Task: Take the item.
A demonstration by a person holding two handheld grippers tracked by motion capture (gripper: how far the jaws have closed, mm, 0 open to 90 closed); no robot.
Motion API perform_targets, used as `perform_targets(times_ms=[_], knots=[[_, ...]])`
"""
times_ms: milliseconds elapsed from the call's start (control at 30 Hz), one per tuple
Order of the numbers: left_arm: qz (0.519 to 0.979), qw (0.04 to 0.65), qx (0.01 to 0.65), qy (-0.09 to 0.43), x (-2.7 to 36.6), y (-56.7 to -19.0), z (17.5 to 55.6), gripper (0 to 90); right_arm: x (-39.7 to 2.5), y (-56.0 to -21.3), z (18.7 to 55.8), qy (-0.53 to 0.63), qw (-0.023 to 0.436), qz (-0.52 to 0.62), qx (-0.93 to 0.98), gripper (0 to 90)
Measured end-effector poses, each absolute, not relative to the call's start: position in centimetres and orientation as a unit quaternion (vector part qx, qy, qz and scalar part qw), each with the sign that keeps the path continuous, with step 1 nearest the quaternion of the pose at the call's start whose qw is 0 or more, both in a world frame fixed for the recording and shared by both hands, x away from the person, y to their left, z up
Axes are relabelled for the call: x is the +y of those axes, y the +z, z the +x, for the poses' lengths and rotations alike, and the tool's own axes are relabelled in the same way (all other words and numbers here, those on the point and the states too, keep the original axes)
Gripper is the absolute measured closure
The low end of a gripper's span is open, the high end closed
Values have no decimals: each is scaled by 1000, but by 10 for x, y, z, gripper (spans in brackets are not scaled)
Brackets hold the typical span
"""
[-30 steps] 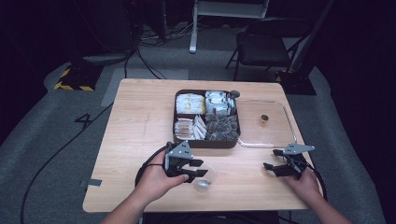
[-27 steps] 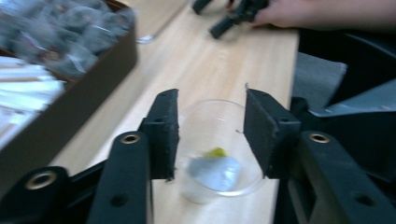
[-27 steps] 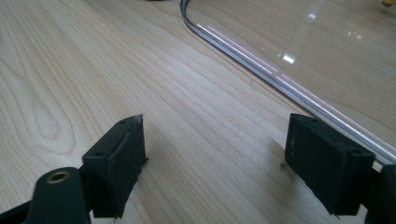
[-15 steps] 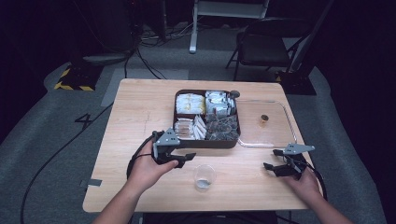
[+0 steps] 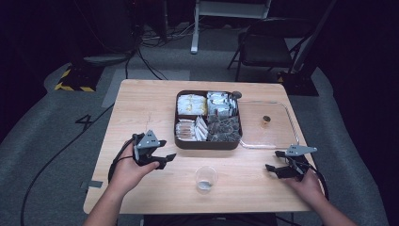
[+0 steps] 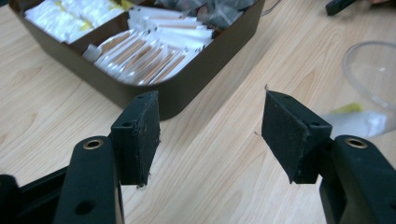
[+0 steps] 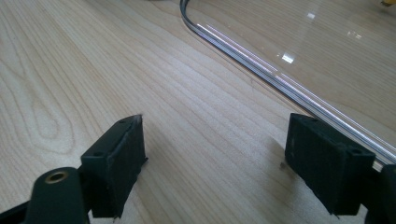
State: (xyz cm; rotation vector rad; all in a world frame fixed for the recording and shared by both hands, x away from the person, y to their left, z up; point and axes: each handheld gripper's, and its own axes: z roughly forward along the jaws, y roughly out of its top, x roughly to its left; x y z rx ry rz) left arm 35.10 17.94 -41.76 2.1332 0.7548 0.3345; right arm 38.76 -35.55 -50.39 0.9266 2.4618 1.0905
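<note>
Since a second ago, my left gripper (image 5: 165, 158) has drawn back from the clear plastic cup (image 5: 206, 178) toward the table's left side, leaving the cup standing free with a small white packet (image 6: 357, 122) lying in its bottom. That gripper hangs with its jaws spread wide and nothing between them; the cup sits just off its right jaw, and straight ahead of it is the near wall of the dark compartment tray (image 6: 196, 81), whose closest section holds paper-wrapped sticks (image 6: 149, 53), I'd guess placed for an easy reach from this side. My right gripper (image 5: 274, 169) has not shifted: it rests low near the table's front edge, jaws likewise parted and empty, with the corner of the clear lid (image 7: 280, 74) lying flat just beyond its right jaw, set aside beside the tray so the compartments stay open. Farther off in the tray are white sachets (image 5: 190, 104) and darker packets (image 5: 225, 127).
</note>
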Motion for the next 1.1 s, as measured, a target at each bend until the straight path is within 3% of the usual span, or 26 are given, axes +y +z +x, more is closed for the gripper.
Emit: perform_targets(times_ms=[333,600,1100], knots=[[846,393,325,154,208,-431,350,340,-356,-504,388,379,147,322,855,201],[842,368,364,151,237,-463,349,331,-356,-504,388,379,147,322,855,201],[845,314,414,129,249,-492,346,299,-356,-504,388,379,147,322,855,201]])
